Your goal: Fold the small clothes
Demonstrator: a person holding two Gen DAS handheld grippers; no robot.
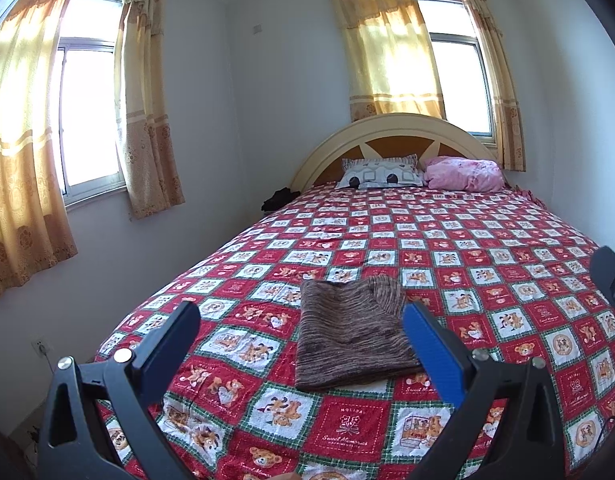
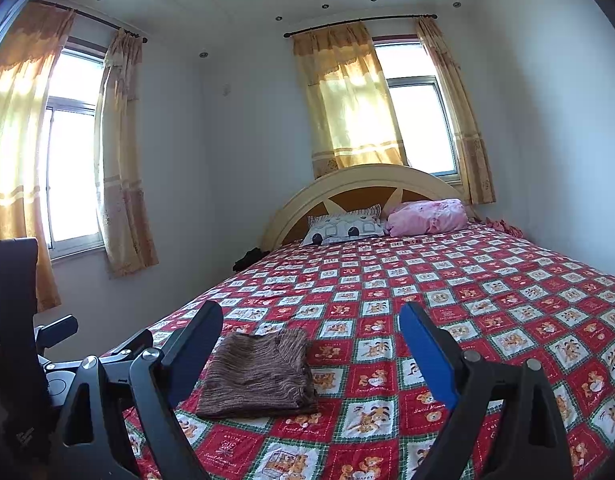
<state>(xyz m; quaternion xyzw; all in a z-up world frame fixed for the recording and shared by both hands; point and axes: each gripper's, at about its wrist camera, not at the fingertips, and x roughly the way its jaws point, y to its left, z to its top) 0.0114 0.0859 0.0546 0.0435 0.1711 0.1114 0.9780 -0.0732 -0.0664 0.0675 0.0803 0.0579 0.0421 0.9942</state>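
Both grippers, left (image 1: 301,320) and right (image 2: 311,322), hang wide open and empty above our bed's (image 1: 487,240) near end; we judge the brown sweater (image 1: 351,332) there folded already.

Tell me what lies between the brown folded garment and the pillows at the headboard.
Nothing but bare bedspread between the brown folded garment and the pillows. Both wrist views show this stretch.
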